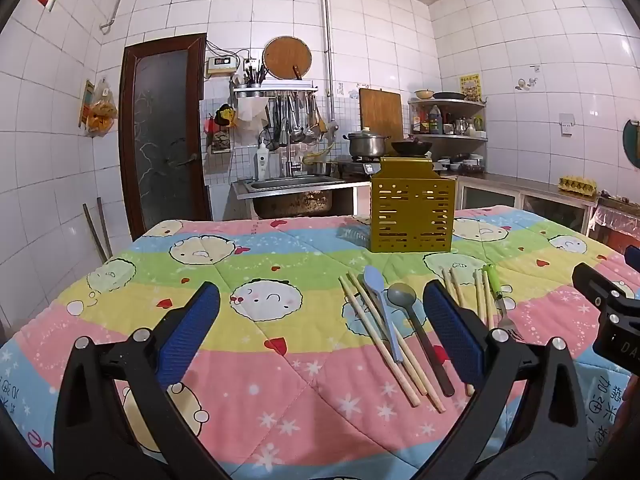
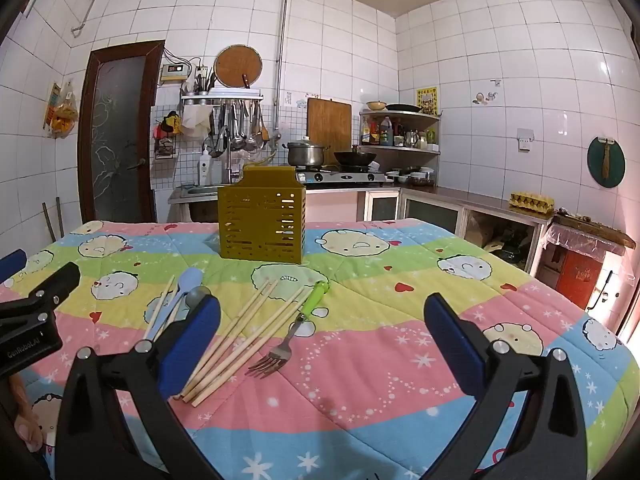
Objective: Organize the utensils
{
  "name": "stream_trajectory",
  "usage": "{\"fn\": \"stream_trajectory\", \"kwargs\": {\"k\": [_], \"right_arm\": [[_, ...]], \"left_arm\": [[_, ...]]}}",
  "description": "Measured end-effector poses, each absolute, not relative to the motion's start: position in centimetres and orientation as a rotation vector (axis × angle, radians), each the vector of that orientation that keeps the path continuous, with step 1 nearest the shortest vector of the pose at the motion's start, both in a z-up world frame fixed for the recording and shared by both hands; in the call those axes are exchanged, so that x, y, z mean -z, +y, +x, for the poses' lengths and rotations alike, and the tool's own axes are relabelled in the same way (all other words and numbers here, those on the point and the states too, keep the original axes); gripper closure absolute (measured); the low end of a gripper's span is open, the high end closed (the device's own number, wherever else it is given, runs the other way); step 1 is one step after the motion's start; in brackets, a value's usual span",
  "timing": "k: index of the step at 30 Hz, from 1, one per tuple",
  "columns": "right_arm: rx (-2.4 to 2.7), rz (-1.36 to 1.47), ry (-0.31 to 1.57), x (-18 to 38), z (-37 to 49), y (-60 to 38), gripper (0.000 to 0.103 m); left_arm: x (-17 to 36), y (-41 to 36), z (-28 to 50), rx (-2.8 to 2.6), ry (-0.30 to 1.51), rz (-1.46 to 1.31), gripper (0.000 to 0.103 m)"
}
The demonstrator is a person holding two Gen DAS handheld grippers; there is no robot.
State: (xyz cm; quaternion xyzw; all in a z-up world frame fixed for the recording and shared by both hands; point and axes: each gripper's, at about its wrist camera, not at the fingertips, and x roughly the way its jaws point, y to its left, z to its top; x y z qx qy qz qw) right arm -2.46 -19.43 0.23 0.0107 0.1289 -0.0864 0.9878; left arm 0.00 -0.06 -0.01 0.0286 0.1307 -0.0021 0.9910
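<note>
A gold slotted utensil holder (image 1: 412,216) (image 2: 262,220) stands upright at the far side of the quilt-covered table (image 1: 260,380). In front of it lie wooden chopsticks (image 1: 380,336), a blue spoon (image 1: 380,304), a grey spoon (image 1: 416,320), more chopsticks (image 2: 240,340) and a green-handled fork (image 2: 296,328). My left gripper (image 1: 322,292) hovers open over the quilt, just left of the spoons. My right gripper (image 2: 322,308) hovers open to the right of the fork. Neither holds anything. Each shows at the edge of the other's view.
Behind the table are a steel sink (image 1: 292,184), a stove with a pot (image 2: 306,154) and a wok (image 2: 355,157), corner shelves with bottles (image 2: 400,128), and a counter with an egg carton (image 2: 531,202). A dark door (image 1: 162,136) stands at the left.
</note>
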Motion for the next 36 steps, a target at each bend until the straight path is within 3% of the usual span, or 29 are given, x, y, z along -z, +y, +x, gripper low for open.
{"fn": "stream_trajectory", "kwargs": {"k": [36], "right_arm": [[0.175, 0.032, 0.253, -0.28, -2.6, -19.75, 0.004]], "left_arm": [[-0.51, -0.16, -0.39, 0.004, 0.242, 0.053, 0.005]]}}
